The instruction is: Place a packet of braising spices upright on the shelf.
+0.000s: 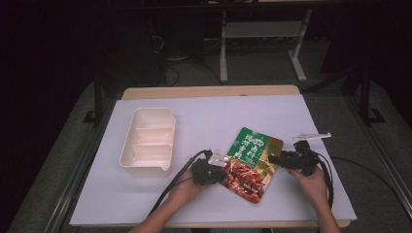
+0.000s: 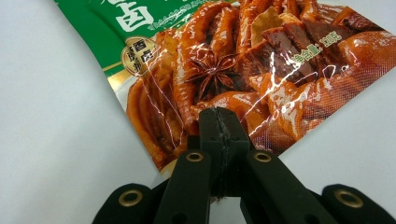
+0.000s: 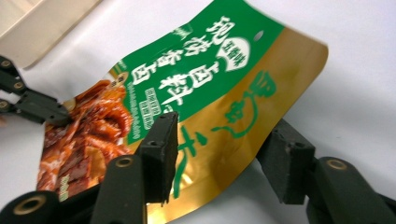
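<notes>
Left gripper [image 2: 218, 122]: your jaws are clamped on the snack pouch [image 1: 251, 162] edge, near the worktop [image 1: 218, 116] front.
Right gripper [image 3: 219, 158]: jaws apart, straddling the gold edge.
Risk: pulling now may tear or slip the pouch.
</notes>
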Demonstrator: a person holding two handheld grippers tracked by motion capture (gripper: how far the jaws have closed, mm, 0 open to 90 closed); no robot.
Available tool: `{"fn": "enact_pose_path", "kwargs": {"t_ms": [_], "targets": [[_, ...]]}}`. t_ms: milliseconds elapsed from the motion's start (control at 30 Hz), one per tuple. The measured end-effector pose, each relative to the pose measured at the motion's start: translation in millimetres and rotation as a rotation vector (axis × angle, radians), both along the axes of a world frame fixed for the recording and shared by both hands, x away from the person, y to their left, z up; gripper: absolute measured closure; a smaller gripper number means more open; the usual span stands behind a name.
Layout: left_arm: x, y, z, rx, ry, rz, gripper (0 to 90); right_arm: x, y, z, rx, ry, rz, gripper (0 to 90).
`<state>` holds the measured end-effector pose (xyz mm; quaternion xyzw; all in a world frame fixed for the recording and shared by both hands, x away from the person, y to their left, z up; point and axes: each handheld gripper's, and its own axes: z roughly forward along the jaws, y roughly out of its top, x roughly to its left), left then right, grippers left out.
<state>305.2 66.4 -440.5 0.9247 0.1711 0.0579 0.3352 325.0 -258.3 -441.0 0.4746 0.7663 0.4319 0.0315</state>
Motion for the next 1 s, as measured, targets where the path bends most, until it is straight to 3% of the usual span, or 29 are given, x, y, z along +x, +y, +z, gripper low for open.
{"fn": "enact_pose_path", "kwargs": {"t_ms": [67, 200, 300, 400, 567, 733, 900, 1000], "targets": [[-0.2, 0.3, -0.5, -0.006, 0.002, 0.004, 89.8, 0.3, 3.3, -1.6, -0.019, 0.016, 0.017, 52.2], [-0.5, 0.2, -0.5, -0.005, -0.002, 0.003, 89.8, -0.9, 4.5, -1.4, -0.047, 0.007, 0.007, 71.6], [-0.8, -0.1, -0.5, -0.003, -0.008, 0.002, 89.8, -3.5, 4.0, 1.7, -0.029, -0.018, 0.012, 85.9], [-1.3, -0.2, -0.7, -0.003, -0.013, 0.002, 89.8, -3.5, 4.5, 2.8, 0.012, -0.017, 0.019, 84.1], [-1.2, -0.2, -0.8, -0.005, -0.013, 0.004, 89.8, 0.3, 9.2, -2.0, 0.001, 0.016, 0.031, 73.8], [-0.8, -0.6, -1.2, -0.017, -0.001, 0.016, 89.8, 2.1, 14.1, -3.9, 0.017, 0.024, 0.050, 75.2], [-0.7, -0.7, -1.4, -0.021, 0.002, 0.019, 89.8, 5.0, 21.7, -6.2, -0.017, 0.030, 0.058, 76.6], [-1.0, -1.1, -1.4, -0.021, -0.002, 0.021, 89.8, 5.5, 22.9, -8.7, -0.040, 0.024, 0.043, 82.3]]}}
